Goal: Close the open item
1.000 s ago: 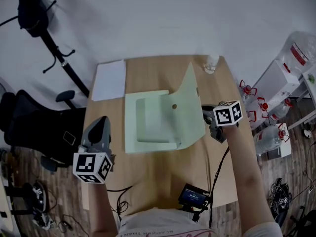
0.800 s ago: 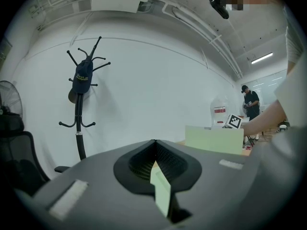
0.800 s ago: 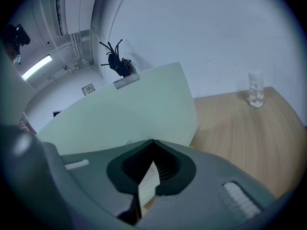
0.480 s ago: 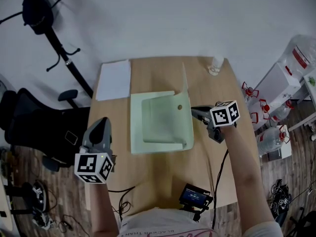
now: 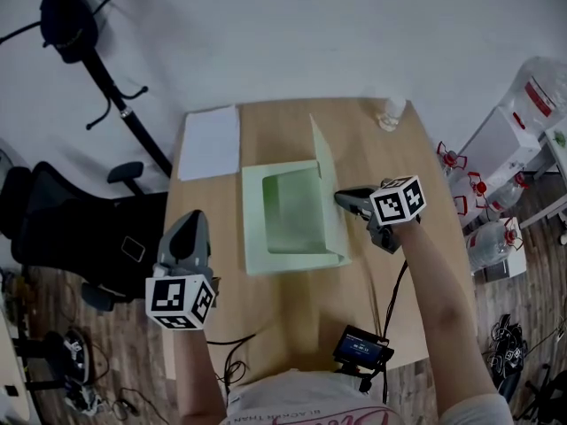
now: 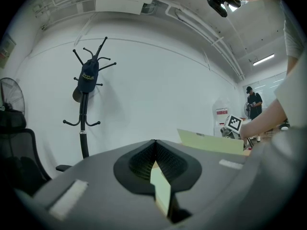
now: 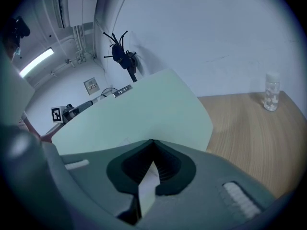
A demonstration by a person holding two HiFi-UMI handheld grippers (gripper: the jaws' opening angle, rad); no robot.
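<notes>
The pale green folder point(image 5: 288, 220) lies mid-counter point(image 5: 292, 312), its cover point(image 5: 321, 171) standing nearly upright. The right hand-held gripper point(image 5: 342, 200), jaws pressed together and empty, points its tip at the cover's outer face. The left hand-held gripper point(image 5: 191, 220), likewise closed on nothing, hovers by the counter's left edge.

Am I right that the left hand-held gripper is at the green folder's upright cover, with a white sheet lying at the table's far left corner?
Not quite: the head view shows the right hand-held gripper at the green folder's cover. The left hand-held gripper is by the table's near left edge, apart from it. The cover is upright, and the white sheet lies there.
</notes>
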